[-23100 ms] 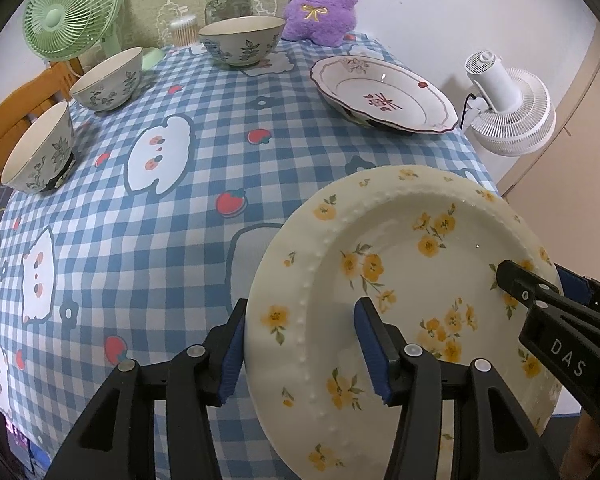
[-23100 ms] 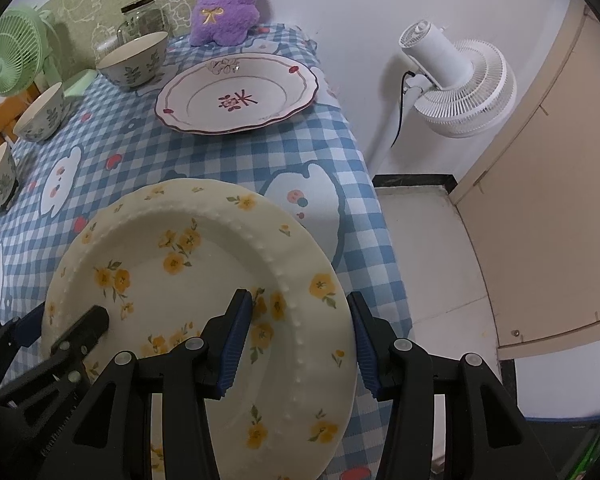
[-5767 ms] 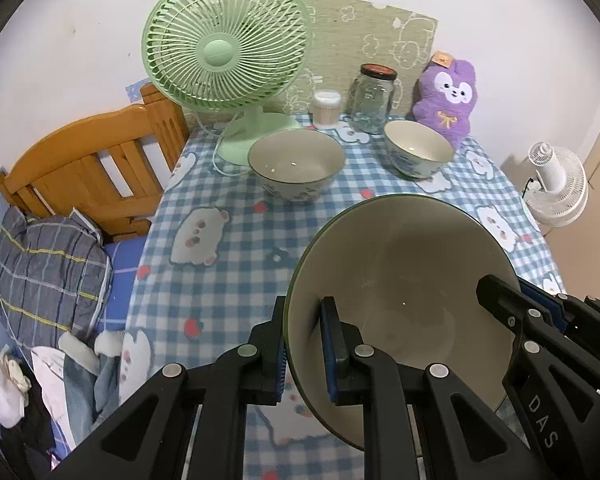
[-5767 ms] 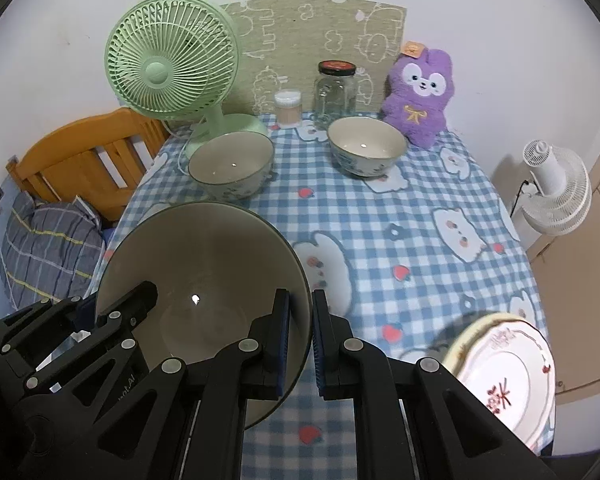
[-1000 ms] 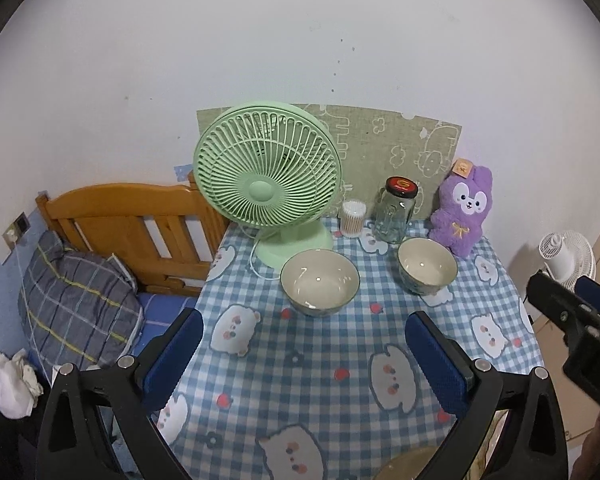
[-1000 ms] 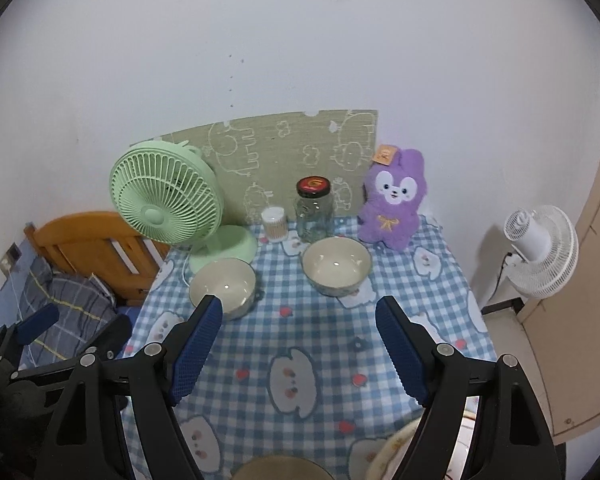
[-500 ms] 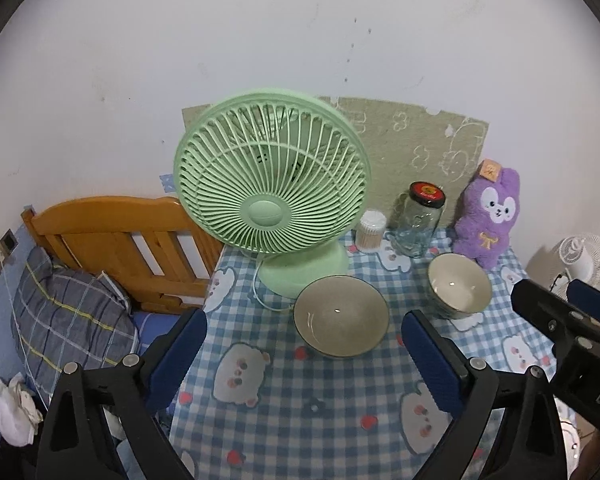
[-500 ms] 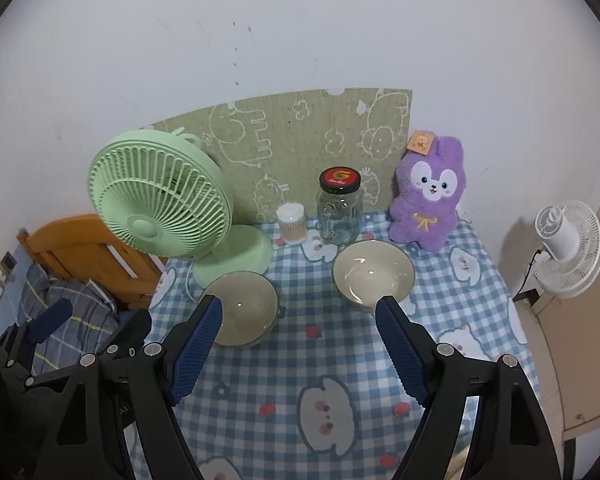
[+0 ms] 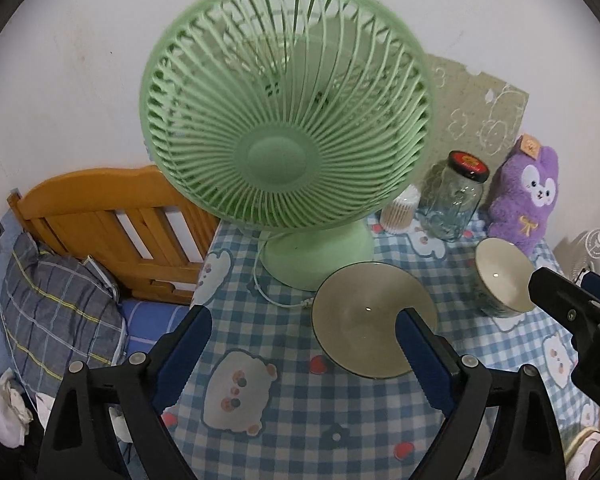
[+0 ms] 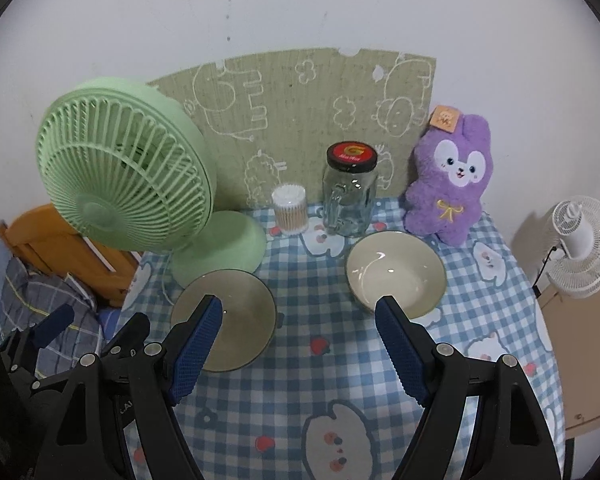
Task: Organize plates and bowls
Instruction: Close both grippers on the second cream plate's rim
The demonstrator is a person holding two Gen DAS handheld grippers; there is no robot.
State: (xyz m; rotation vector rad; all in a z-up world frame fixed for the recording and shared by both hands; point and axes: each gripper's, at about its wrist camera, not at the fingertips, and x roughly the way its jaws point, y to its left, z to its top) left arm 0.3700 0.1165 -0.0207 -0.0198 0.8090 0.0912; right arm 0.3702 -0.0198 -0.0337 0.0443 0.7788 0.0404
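A: Which step is judged to be in hand?

B: A reach for the next bowl, it would seem. Two bowls are seen on the blue-and-white checked table (image 10: 340, 376): a cream ceramic bowl with a dark rim (image 10: 225, 320) towards the far left corner, just in front of the base of the pale green plastic desk fan (image 10: 128, 184), and a second cream ceramic bowl with a leaf-patterned outside (image 10: 396, 274) nearer the far edge, just in front of the purple plush rabbit (image 10: 448, 184). The two bowls are set apart from each other.

A: And the grippers?

B: The left gripper (image 9: 304, 354) is held wide apart with nothing between its blue pads; the dark-rimmed bowl (image 9: 374, 320) is framed partly behind its right finger. The right gripper (image 10: 298, 344) is likewise spread and empty, with the dark-rimmed bowl behind its left finger and the leaf-patterned bowl behind its right one. Neither bowl is touched.

A: What is called for next?

B: It is judged that one rim has to be chosen and straddled by a gripper, one finger inside the bowl and one outside, before the fingers are closed. The dark-rimmed bowl is the likelier target, since it is nearest both grippers.

A: Anything to be minded?

B: The fan's white cord (image 9: 268, 292) lies on the table just beside that bowl, and the clear glass jar with a black-and-red lid (image 10: 350, 196) and the small tub of cotton swabs (image 10: 290, 210) stand at the far edge behind the bowls.
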